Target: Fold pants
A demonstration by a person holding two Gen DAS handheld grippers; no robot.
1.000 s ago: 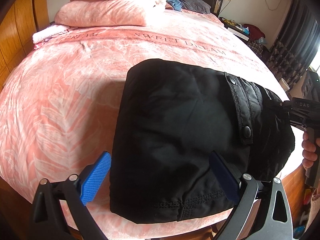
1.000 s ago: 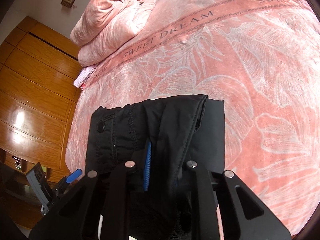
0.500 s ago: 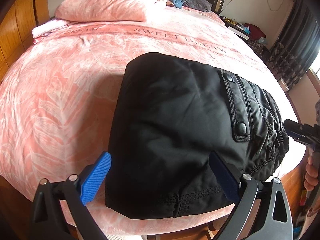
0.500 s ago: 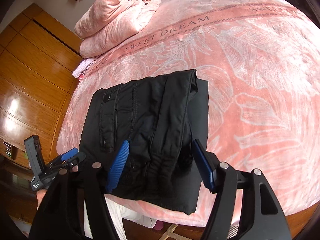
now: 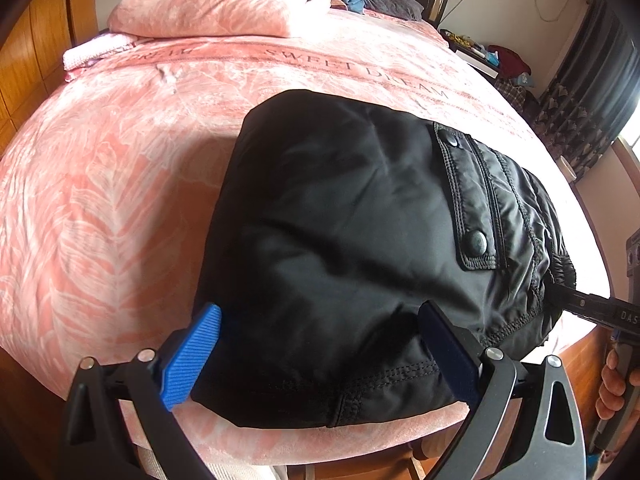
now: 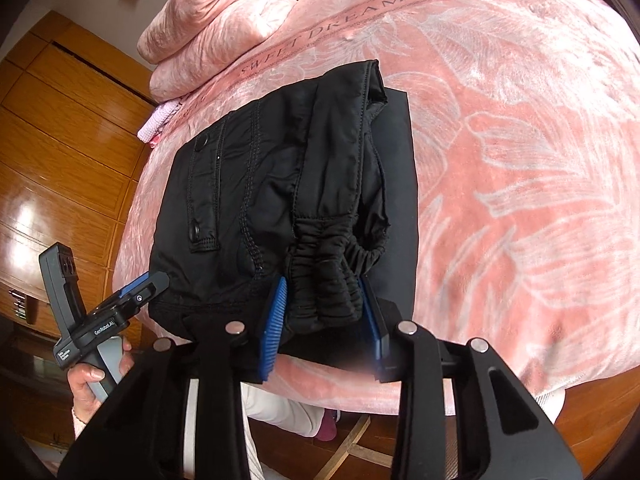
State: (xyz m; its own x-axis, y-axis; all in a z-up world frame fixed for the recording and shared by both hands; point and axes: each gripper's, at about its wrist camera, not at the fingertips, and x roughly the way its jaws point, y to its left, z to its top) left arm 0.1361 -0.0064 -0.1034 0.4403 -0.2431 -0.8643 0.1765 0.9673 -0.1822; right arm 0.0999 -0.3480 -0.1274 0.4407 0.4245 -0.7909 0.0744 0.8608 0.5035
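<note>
One pair of black pants [image 5: 340,248] lies on one pink bed [image 5: 100,200]. Two snaps [image 5: 476,242] show on the pocket. One folded pink blanket [image 5: 216,12] sits far back.

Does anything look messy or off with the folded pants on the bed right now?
Slightly: the folded black pants have their gathered elastic waistband bunched and sticking out past the fold, between the right tool's blue pads.

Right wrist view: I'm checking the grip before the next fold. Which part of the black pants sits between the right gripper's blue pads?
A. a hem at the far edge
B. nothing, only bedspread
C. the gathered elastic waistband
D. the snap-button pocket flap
C: the bunched elastic waistband of the black pants lies between the right gripper's blue pads, while the pocket flap sits off to the left.
</note>
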